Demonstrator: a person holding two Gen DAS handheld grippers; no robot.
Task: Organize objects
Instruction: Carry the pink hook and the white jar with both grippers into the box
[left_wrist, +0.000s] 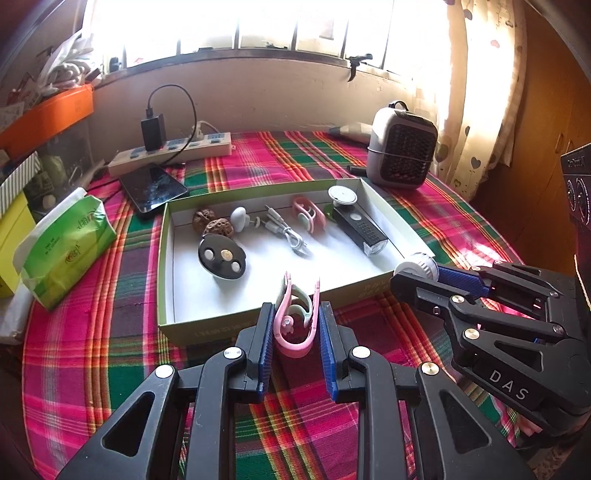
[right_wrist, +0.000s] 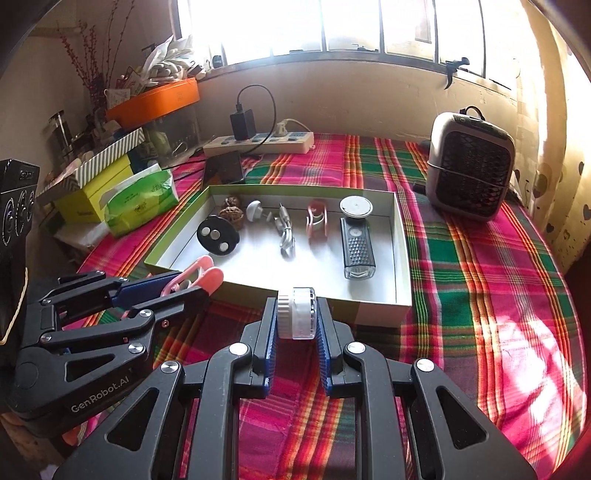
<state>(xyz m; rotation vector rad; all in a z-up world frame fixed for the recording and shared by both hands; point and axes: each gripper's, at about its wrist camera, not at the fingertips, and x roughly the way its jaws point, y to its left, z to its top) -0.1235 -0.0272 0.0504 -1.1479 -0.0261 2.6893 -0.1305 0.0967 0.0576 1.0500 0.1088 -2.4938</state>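
Observation:
My left gripper (left_wrist: 295, 314) is shut on a pink and mint clip (left_wrist: 295, 317), held just in front of the near wall of a shallow green box (left_wrist: 258, 325). It also shows in the right wrist view (right_wrist: 199, 282). My right gripper (right_wrist: 296, 317) is shut on a small white round part (right_wrist: 296, 314) at the box's near right corner; it shows in the left wrist view (left_wrist: 419, 266). Inside the box lie two walnuts (left_wrist: 212, 221), a black oval disc (left_wrist: 221, 256), a white knob (left_wrist: 239, 218), a cable (left_wrist: 288, 232), another pink clip (left_wrist: 308, 214) and a black light (left_wrist: 360, 229).
A grey fan heater (left_wrist: 400, 149) stands at the back right. A power strip (left_wrist: 170, 151) with a charger and a phone (left_wrist: 153, 186) lie at the back left. A green tissue pack (left_wrist: 66, 243) and boxes sit at the left. The plaid cloth (right_wrist: 498, 295) covers the table.

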